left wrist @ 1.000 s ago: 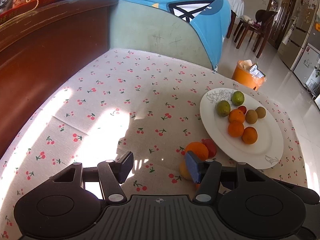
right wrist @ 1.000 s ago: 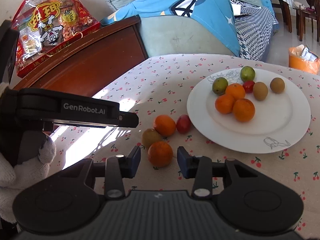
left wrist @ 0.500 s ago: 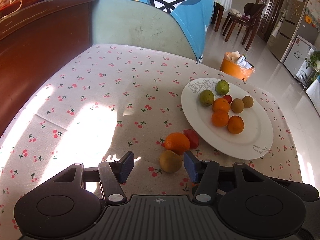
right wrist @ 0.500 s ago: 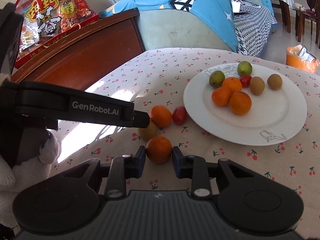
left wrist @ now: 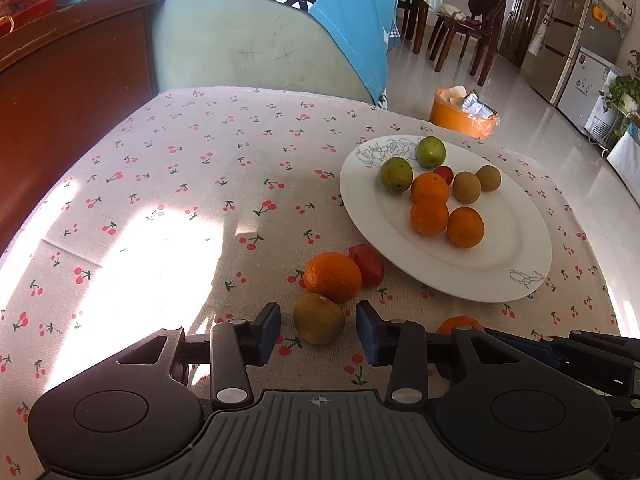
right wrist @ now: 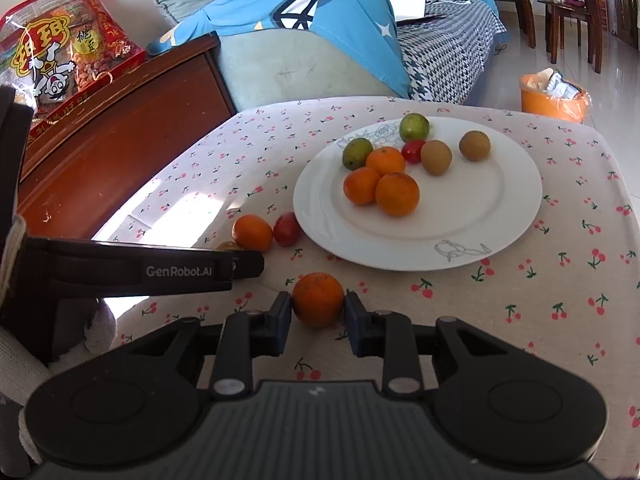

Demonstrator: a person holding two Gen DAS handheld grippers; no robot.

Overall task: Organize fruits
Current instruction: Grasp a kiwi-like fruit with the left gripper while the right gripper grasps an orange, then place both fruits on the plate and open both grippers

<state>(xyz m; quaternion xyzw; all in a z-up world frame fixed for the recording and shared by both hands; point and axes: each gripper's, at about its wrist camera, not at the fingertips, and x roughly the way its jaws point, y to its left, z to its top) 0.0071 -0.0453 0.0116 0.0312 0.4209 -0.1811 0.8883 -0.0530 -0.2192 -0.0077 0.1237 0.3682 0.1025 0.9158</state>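
A white plate point(left wrist: 520, 240) point(right wrist: 500, 208) on the cherry-print tablecloth holds several oranges, green fruits, brown fruits and a small red one. My left gripper point(left wrist: 319, 332) is open, its pads on either side of a yellow-brown fruit point(left wrist: 319, 319) lying on the cloth. Behind that fruit lie an orange point(left wrist: 333, 277) and a red fruit point(left wrist: 367, 265). My right gripper point(right wrist: 318, 318) is shut on an orange point(right wrist: 318, 299) low over the cloth, in front of the plate. The left gripper's body point(right wrist: 140, 268) shows in the right wrist view.
A dark wooden cabinet point(right wrist: 112, 148) with a red snack bag point(right wrist: 60, 60) stands left of the table. A sofa with a blue cloth point(left wrist: 280, 8) is behind. An orange bin point(left wrist: 460, 114) stands on the floor at the far right. Chairs stand farther back.
My left gripper has moved forward until the yellow-brown fruit sits between its pads. My right gripper has closed on the orange in front of the plate.
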